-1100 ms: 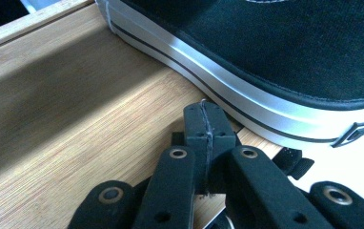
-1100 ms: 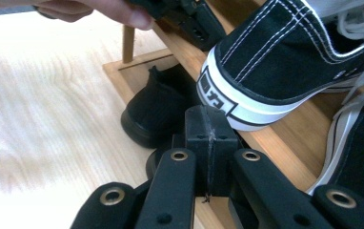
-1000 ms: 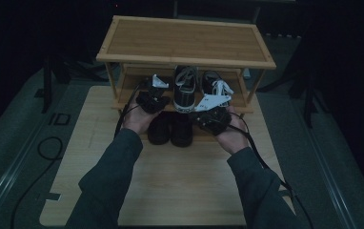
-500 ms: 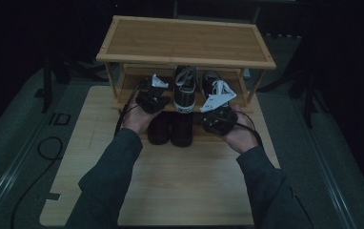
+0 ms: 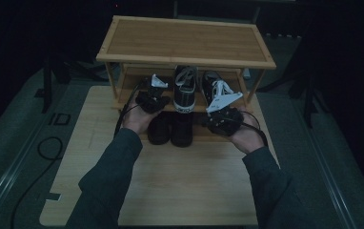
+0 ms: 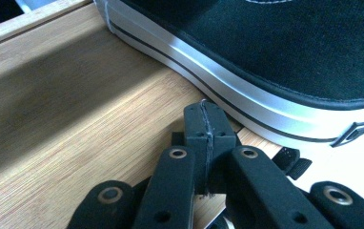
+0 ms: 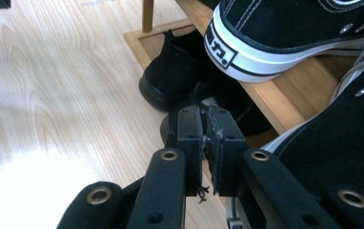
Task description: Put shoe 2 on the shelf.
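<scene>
Both claws at the shoe rack, jaws together, nothing between them.

High view: left claw (image 5: 152, 97) and right claw (image 5: 224, 120) flank two dark shoes (image 5: 172, 128) on the table (image 5: 180, 181); beyond, at 12 o'clock, two black sneakers (image 5: 186, 88) on the rack (image 5: 185, 43). Left gripper view adds what that misses: shut jaw tips just short of a white sneaker sole (image 6: 227, 90) on the shelf board. Right gripper view: jaws nearly closed, a thin gap, frayed threads on the pads.

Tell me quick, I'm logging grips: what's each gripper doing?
Left gripper: jaws closed, holding nothing, beside a black sneaker.
Right gripper: jaws all but closed, nothing clearly held.
</scene>
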Demonstrator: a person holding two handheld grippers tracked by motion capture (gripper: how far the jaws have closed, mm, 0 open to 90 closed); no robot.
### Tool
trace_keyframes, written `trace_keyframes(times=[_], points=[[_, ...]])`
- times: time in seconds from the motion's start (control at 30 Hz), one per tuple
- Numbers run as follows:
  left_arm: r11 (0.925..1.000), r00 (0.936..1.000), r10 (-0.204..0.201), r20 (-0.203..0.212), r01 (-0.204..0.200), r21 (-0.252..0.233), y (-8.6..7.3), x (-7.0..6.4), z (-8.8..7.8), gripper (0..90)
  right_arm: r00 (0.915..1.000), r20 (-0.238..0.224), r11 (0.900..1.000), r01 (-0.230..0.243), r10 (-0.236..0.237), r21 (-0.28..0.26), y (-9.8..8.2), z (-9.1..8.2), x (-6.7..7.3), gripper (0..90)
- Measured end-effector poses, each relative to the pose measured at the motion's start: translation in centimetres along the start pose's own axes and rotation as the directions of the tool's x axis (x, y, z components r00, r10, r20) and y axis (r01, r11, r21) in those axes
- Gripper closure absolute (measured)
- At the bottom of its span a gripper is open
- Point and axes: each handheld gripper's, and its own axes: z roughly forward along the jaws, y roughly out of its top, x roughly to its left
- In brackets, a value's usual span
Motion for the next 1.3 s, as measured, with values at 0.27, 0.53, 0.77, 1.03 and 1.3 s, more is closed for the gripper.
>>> trace_keyframes(times=[0.27, 0.53, 0.77, 1.03, 1.3], points=[[1.0000, 1.0000, 0.000, 0.001, 0.000, 0.000, 0.0, 0.0, 0.0, 90.0, 1.0000, 0.005, 1.000, -0.002, 0.002, 0.004, -0.5, -0.7, -0.2, 84.0], [1.0000, 1.0000, -0.001, 0.001, 0.001, 0.001, 0.0, 0.0, 0.0, 90.0, 0.9999, -0.011, 1.000, 0.001, -0.001, 0.005, -1.1, -1.4, -0.3, 86.0], [1.0000, 1.0000, -0.003, 0.002, 0.003, 0.000, 0.0, 0.0, 0.0, 90.0, 0.9998, -0.021, 1.000, -0.008, 0.008, 0.001, -1.9, -1.7, -0.5, 88.5], [1.0000, 1.0000, -0.006, 0.004, 0.006, 0.000, 0.0, 0.1, 0.0, 90.0, 0.9996, -0.029, 1.000, -0.001, 0.001, 0.006, -2.6, -2.3, -0.3, 89.0], [1.0000, 1.0000, -0.005, 0.004, 0.005, 0.000, 0.0, 0.1, 0.0, 90.0, 0.9997, -0.024, 1.000, -0.008, 0.008, 0.005, -3.2, -3.0, -0.5, 89.2]])
